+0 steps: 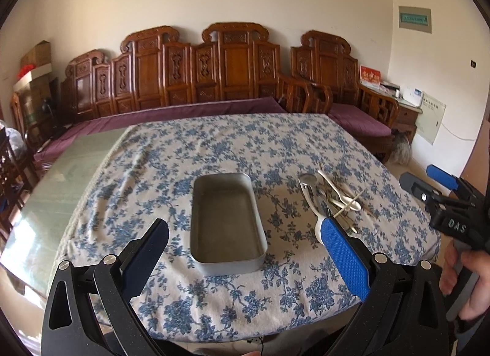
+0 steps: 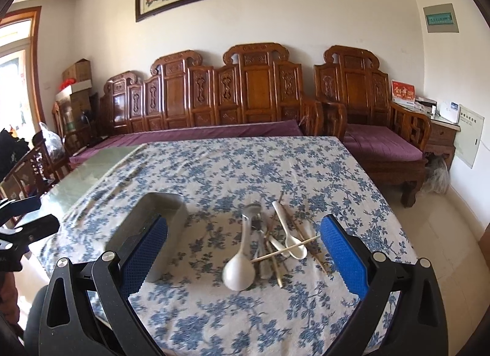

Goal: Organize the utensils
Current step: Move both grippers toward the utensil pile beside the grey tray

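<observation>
Both claws hang over the near edge of the table, nothing picked yet, so this looks like the very start. Left claw [image 1: 245, 251] is spread wide, empty, w/ the tin [image 1: 226, 221] straight ahead btwn its fingers and bare inside. Right claw [image 2: 245, 251] is also wide and empty; the pile [image 2: 272, 242] of utensils lies just ahead of it, btwn the fingers, on the cloth [image 2: 214, 166]. From the left claw's side the pile sits ahead and off to the right, near the tin but not touching it.

The pile is a tangle: a big white ladle [image 2: 240, 267] nearest the right claw, bowl toward it; small white spoons [image 2: 292, 242] beside it; chopsticks [image 2: 284, 248] crossed over the lot; some metal pieces underneath, too jumbled to name.

Next move, I'd guess: right claw drops onto one piece, prob. the ladle handle or the top chopstick since those lie free, then closes and carries it left to the tin. Calls for a narrow, square pinch on thin stuff, and care not to drag neighbours along.
</observation>
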Demonstrator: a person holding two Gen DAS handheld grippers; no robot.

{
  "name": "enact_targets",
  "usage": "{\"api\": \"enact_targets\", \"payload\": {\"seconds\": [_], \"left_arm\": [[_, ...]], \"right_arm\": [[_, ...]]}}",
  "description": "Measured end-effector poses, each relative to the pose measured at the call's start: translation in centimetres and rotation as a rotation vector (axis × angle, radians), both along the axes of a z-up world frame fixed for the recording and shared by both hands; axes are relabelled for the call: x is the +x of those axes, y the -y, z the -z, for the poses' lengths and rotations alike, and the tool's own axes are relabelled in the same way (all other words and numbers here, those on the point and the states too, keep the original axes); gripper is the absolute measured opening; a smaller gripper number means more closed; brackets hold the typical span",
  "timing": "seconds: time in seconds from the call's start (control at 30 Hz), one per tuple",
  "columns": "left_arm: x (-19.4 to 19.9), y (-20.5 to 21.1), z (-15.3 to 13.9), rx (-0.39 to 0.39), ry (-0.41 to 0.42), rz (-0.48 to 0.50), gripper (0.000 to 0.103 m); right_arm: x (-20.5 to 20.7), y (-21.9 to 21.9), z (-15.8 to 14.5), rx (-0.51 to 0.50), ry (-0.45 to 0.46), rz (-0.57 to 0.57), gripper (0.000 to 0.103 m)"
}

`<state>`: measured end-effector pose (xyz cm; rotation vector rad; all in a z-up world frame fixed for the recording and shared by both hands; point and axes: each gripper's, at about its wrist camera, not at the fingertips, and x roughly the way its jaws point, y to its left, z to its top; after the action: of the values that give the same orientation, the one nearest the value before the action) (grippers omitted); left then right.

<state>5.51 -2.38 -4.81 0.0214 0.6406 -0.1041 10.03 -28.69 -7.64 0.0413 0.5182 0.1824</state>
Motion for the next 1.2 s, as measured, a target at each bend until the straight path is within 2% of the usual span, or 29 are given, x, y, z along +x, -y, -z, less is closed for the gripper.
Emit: {"api": "enact_targets", "payload": {"seconds": [0.5, 0.73, 0.9, 0.97, 1.2], "left_arm": [[6.0, 2.1, 2.9, 0.019, -0.065, 0.058, 0.097], [8.1, 3.3, 4.9, 0.019, -0.110, 0.076, 0.096], [9.3, 4.0, 6.4, 0.015, -0.143, 0.085, 0.096], [9.6, 4.2, 6.8, 0.014, -0.151, 0.088, 0.096], [10.5, 5.0, 8.4, 0.015, -0.183, 0.106, 0.096]], "right_arm": [[8.6, 3.9, 4.5, -0.003, -0.113, 0.063, 0.078], [12.0, 5.9, 9.1, 0.022, -0.228, 0.097, 0.064], [13.5, 6.0, 12.9, 0.057, -0.323, 0.080, 0.056], [14.0, 5.9, 14.0, 0.030, -0.338, 0.080, 0.053], [14.7, 6.1, 15.8, 0.019, -0.393, 0.031, 0.047]]}}
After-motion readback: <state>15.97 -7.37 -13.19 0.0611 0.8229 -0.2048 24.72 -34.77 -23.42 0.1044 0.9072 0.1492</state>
